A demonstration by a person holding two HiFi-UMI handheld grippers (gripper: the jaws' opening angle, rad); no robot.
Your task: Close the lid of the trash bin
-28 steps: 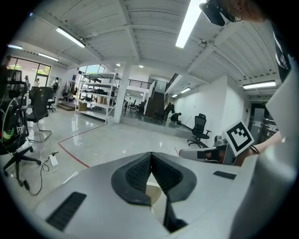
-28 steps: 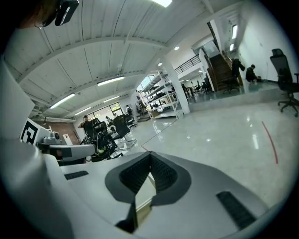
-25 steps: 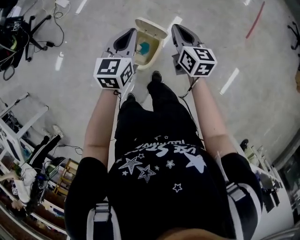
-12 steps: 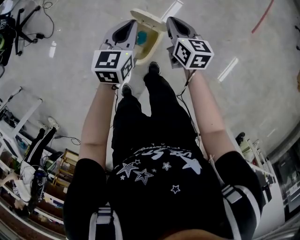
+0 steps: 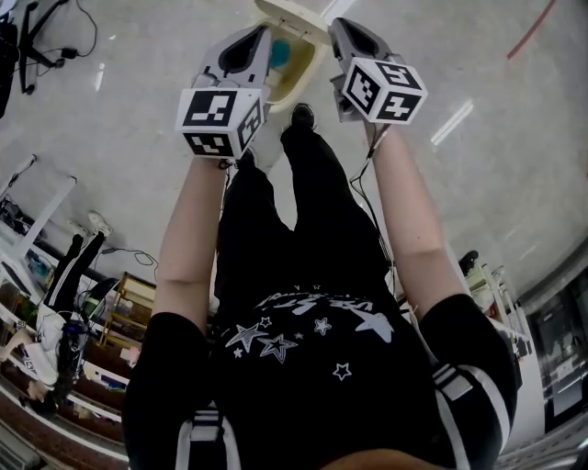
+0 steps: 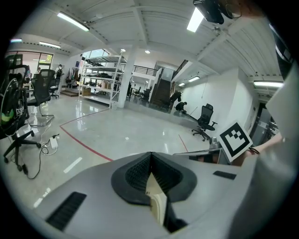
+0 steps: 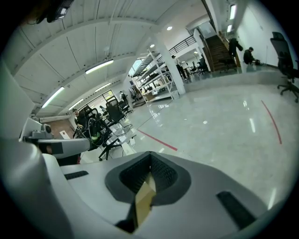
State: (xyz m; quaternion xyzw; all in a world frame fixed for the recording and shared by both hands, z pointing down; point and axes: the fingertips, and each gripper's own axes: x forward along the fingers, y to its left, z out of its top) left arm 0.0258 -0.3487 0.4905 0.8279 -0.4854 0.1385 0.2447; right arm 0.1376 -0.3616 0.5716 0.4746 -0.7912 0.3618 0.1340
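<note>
The cream trash bin point(image 5: 299, 69) stands on the floor at the top of the head view, right in front of the person's shoes. Its lid point(image 5: 292, 13) is tipped up and back, and something teal point(image 5: 280, 52) lies inside. My left gripper point(image 5: 260, 31) hangs over the bin's left side and my right gripper point(image 5: 338, 25) over its right side; neither visibly touches it. Both point out across the hall, so the bin is absent from both gripper views. The left gripper point(image 6: 150, 155) and right gripper point(image 7: 150, 154) have their jaws pressed together with nothing held.
The person's legs and shoes point(image 5: 301, 115) stand just behind the bin. A red floor line point(image 5: 531, 29) runs at the upper right. Office chairs point(image 6: 205, 122) and shelving racks point(image 6: 100, 79) stand around the hall, with cables and a chair base point(image 6: 21, 140) to the left.
The bin has slid toward the top edge of the head view, its lid now partly cut off. Both grippers keep their places either side of it, still shut.
</note>
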